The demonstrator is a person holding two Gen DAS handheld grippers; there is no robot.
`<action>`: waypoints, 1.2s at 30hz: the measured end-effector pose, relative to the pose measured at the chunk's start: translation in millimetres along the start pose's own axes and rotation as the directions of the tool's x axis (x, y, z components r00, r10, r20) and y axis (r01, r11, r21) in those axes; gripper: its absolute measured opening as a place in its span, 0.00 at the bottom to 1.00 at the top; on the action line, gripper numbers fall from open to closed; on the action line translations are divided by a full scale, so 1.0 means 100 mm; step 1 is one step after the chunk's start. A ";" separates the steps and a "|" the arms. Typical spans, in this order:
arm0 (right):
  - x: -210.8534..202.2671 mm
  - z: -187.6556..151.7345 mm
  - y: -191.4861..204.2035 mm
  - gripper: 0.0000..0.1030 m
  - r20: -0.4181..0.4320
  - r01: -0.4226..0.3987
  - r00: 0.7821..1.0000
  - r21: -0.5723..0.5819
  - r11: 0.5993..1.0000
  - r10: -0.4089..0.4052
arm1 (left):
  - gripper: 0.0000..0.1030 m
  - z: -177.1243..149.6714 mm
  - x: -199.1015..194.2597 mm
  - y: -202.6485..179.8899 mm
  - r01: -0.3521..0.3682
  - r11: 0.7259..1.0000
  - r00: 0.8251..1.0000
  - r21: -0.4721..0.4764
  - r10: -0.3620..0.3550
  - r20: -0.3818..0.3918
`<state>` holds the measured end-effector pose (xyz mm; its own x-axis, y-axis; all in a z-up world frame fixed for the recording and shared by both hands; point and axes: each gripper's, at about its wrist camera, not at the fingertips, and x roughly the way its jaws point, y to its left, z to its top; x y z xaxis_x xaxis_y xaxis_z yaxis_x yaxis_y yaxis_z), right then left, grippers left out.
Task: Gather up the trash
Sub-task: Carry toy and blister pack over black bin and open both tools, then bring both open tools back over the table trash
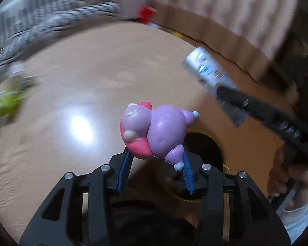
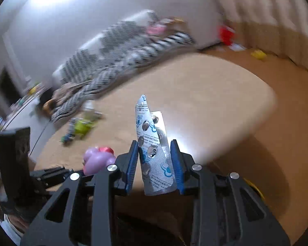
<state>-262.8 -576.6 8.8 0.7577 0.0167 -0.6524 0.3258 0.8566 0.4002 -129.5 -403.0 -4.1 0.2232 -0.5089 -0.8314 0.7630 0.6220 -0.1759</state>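
Note:
My left gripper (image 1: 157,160) is shut on a purple and pink toy figure (image 1: 154,131), held above the tan table (image 1: 82,82). In the right wrist view the same purple toy (image 2: 96,160) shows low at the left. My right gripper (image 2: 155,157) is shut on a silver blister pack (image 2: 154,149) of pills that stands upright between the blue pads. In the left wrist view that blister pack (image 1: 209,71) sticks out of the right gripper at the upper right. Below my left gripper a dark round bin opening (image 1: 203,147) shows on the floor.
A small green toy (image 2: 82,126) and bits of clutter lie at the table's far left. A black-and-white checked blanket (image 2: 117,61) covers the sofa behind. A red object (image 2: 225,32) and a yellow one (image 2: 258,54) sit on the floor by a quilted wall. A person's hand (image 1: 287,176) holds the right gripper.

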 end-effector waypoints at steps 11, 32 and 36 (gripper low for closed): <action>-0.12 -0.77 -1.26 0.31 -0.125 0.155 0.984 0.237 0.959 -0.128 | 0.41 -0.22 0.95 -1.00 0.048 0.983 0.973 0.177 -0.007 -0.230; 0.01 -0.53 -0.69 0.94 -0.028 0.349 0.937 0.120 0.929 -0.349 | 0.94 -0.32 -0.72 1.24 -0.429 0.853 0.874 -0.297 0.476 0.103; 0.29 -0.31 -0.14 0.94 -0.041 0.247 0.969 0.087 0.965 -0.244 | 0.94 -0.71 -1.16 2.18 -0.518 0.716 0.800 -0.469 0.599 0.030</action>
<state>-263.2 -572.3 -35.5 0.6313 -0.1718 -0.7563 0.5509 0.7857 0.2814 -32.5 -166.3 16.4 0.6537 -0.0524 -0.7549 0.1461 0.9876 0.0580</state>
